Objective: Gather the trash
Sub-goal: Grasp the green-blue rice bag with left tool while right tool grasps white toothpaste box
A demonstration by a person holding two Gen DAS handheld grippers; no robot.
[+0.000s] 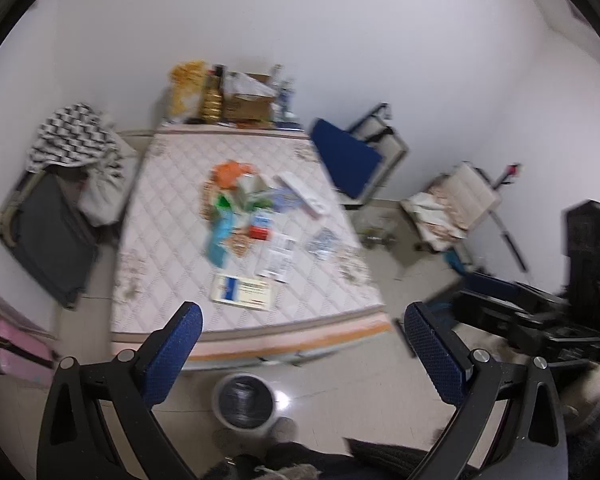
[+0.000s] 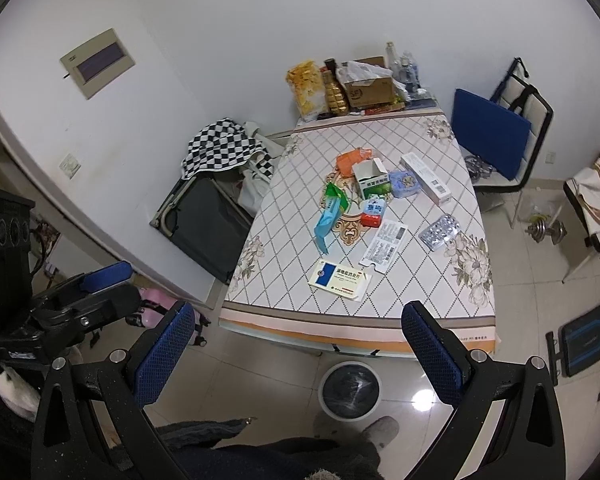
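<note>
- Two grippers are raised above the floor, short of the table's near edge: my left gripper (image 1: 302,336) and my right gripper (image 2: 296,336) both have their blue-padded fingers spread wide apart with nothing between them, which I read as readiness for a first pick.
- The trash lies on the table with the diamond-patterned white cloth (image 2: 452,304), mostly bunched around its middle, so I judge nothing has been collected yet.
- Nearest the near edge sits a flat white medicine box with a blue square (image 2: 340,279); just beyond it lies a long printed paper leaflet (image 2: 384,246), its tip touching the box's far corner.
- Toward the right edge lies a silver blister pack of pills (image 2: 440,231), apart from the rest, easy to reach with my right gripper.
- In the middle sit a small red-and-blue carton (image 2: 373,212), a light blue plastic packet (image 2: 327,224), an open green-and-white box (image 2: 372,182), and an orange crumpled wrapper (image 2: 350,160) behind it.
- A long white carton (image 2: 426,178) lies slantwise toward the far right.
- The round white bin with a black liner (image 2: 350,390) stands on the floor just below the near edge, between me and the table, placed, I think, so each drop is a short pull back.
</note>
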